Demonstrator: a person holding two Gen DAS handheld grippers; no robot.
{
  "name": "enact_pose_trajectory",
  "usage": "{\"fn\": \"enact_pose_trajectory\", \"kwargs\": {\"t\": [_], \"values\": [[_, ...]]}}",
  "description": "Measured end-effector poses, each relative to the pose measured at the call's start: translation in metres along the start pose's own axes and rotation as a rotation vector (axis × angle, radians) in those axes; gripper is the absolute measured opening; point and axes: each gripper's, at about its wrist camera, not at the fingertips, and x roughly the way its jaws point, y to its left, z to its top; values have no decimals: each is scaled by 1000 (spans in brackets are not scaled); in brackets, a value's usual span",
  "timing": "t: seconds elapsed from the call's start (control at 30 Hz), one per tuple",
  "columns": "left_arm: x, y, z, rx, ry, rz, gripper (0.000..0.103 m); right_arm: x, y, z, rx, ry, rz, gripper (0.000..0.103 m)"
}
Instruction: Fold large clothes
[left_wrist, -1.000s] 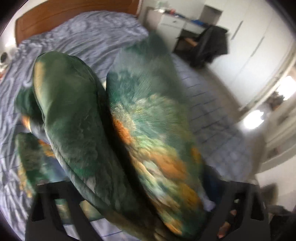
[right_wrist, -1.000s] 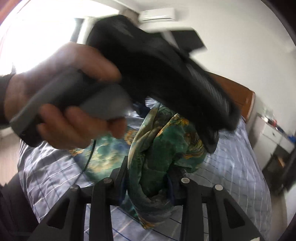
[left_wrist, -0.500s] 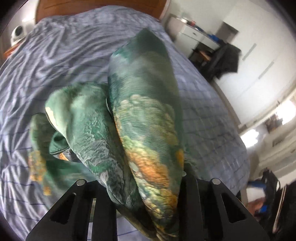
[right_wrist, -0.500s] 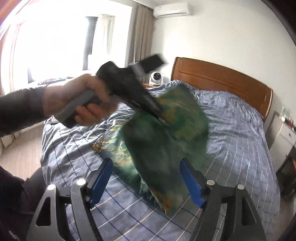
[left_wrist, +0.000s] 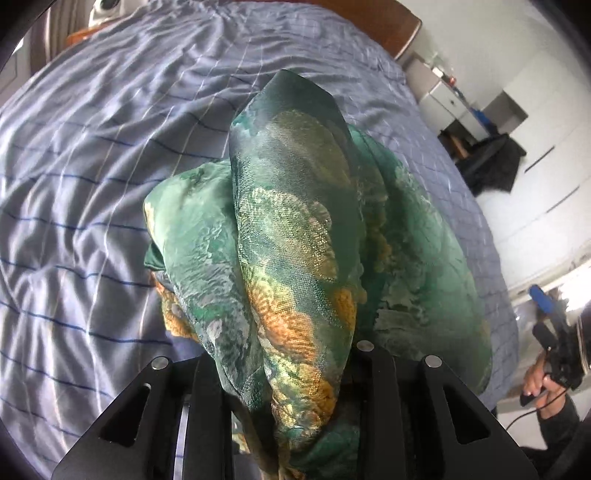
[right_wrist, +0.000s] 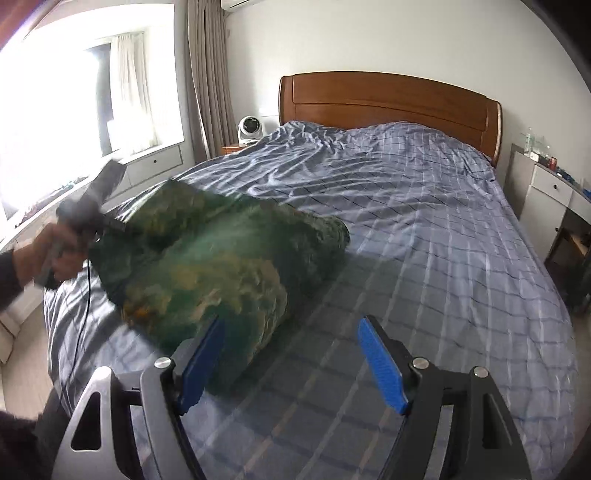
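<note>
A green garment with orange and gold print (left_wrist: 295, 229) hangs bunched from my left gripper (left_wrist: 291, 354), which is shut on it; the cloth hides the fingertips. In the right wrist view the same garment (right_wrist: 221, 266) is a blurred heap low over the bed's near left part, with a hand (right_wrist: 55, 254) holding the left gripper (right_wrist: 96, 195) at its left end. My right gripper (right_wrist: 291, 325) is open, its blue pads (right_wrist: 380, 365) wide apart with only bedsheet between them. The garment's near edge lies just beyond its left finger.
The bed (right_wrist: 424, 221) has a wrinkled blue checked sheet and a wooden headboard (right_wrist: 388, 99). A small fan (right_wrist: 251, 127) stands at the bed's far left, a white cabinet (right_wrist: 546, 184) at its right. Dark clothing drapes a chair (left_wrist: 491, 162).
The right gripper let go of the garment and opened wide. The left gripper closed on the cloth and carried it down and leftward across the bed.
</note>
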Motion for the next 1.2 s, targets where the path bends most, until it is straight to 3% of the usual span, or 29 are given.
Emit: {"fn": "enact_pose_trajectory", "kwargs": {"t": [0.2, 0.27, 0.3, 0.4, 0.57, 0.73, 0.8, 0.93, 1.03, 1.1, 1.2], "values": [[6, 18, -1, 3, -4, -42, 30, 83, 41, 37, -109, 90, 119, 76], [13, 33, -3, -27, -8, -38, 32, 111, 56, 34, -116, 131, 151, 77], [16, 37, -5, -41, -7, -48, 34, 134, 62, 26, -116, 202, 188, 78], [30, 47, -13, -91, -16, -90, 38, 170, 64, 4, -119, 280, 160, 78], [34, 59, -15, -150, -22, -149, 40, 176, 69, -4, -118, 283, 118, 78], [-1, 57, -7, -151, -18, -175, 55, 167, 65, 25, -99, 395, 173, 79], [-20, 59, -6, -169, -44, -156, 64, 159, 61, 54, -59, 392, 197, 79], [-44, 60, -9, -150, -59, -125, 68, 153, 67, 105, 6, 300, 189, 78], [-46, 61, -15, -115, -64, -29, 70, 176, 83, 135, 39, 269, 184, 78], [-36, 64, -20, -118, -46, 17, 70, 205, 90, 140, 69, 310, 162, 78], [-17, 71, -25, -136, -20, 70, 68, 257, 103, 120, 52, 455, 101, 79]]}}
